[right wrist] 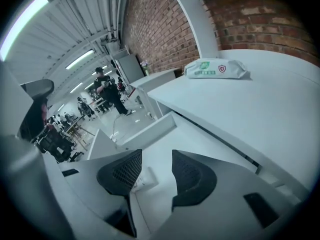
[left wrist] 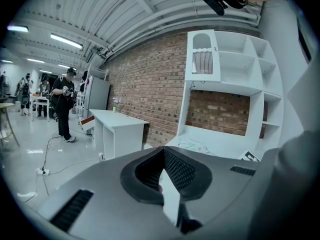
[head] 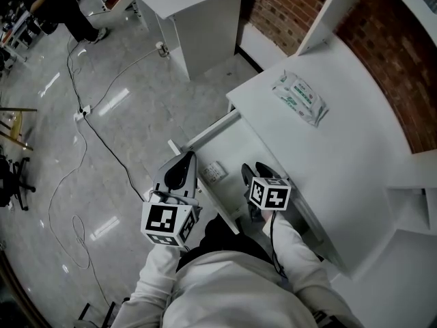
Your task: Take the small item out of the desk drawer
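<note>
Reaching into the drawer (head: 232,142) for the small item (right wrist: 143,180).
Steady the drawer with the left gripper (left wrist: 162,151) clamped on its front; shift the wide-open right gripper (right wrist: 156,156) to straddle the item at lower centre, then close gently.

Your white bench (head: 355,156) carries a pack of wipes (head: 299,98) at your 1 o'clock; its open drawer (head: 231,142) holds a small white item (head: 213,171).
</note>
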`<state>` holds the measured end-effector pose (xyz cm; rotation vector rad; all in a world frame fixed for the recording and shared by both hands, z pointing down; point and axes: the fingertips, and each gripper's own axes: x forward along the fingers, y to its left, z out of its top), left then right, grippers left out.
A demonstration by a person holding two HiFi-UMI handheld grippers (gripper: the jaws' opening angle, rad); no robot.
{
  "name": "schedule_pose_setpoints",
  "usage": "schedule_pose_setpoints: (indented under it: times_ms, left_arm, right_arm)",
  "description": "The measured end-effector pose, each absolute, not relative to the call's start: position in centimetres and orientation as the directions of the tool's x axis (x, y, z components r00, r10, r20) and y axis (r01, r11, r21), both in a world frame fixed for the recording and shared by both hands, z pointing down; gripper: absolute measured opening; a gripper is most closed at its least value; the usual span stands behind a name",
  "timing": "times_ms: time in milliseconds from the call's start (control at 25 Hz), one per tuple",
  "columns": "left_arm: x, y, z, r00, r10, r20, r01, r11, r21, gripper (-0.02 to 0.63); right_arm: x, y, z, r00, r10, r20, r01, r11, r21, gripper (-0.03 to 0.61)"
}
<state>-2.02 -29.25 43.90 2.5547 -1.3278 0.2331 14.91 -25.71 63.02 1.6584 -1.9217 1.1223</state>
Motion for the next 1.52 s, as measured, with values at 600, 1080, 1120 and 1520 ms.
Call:
schedule_pose_setpoints:
  times_ms: [600, 1080, 1120, 1520]
  left_arm:
    - [-2.4, -30.4, 46.0, 0.525, -0.792, 0.312, -0.85, -0.503, 0.153, 0.017]
    - [-2.9, -31.7, 47.6, 0.482, -0.799, 0.359, -0.875, -0.458, 0.156, 0.017]
    - [-2.9, -31.7, 47.6, 0.48, -0.799, 0.362, -0.876, -0.456, 0.155, 0.017]
    - [-3.7, -32.1, 48.4, 0.438, -0.808, 0.393, -0.898, -0.415, 0.147, 0.017]
  right_arm:
    - [16.9, -24.3, 71.4, -0.184, -0.457, 0.87, -0.97, -0.059, -0.236, 0.213]
    - [17.6, -24.3, 75.8, -0.155, -0.343, 0.927, -0.976, -0.09, -0.196, 0.216]
    - [17.6, -24.6, 76.0, -0.153, -0.338, 0.929, -0.977, -0.086, -0.193, 0.216]
    - [17.8, -25.2, 78.4, -0.136, -0.255, 0.957, -0.987, -0.045, -0.152, 0.219]
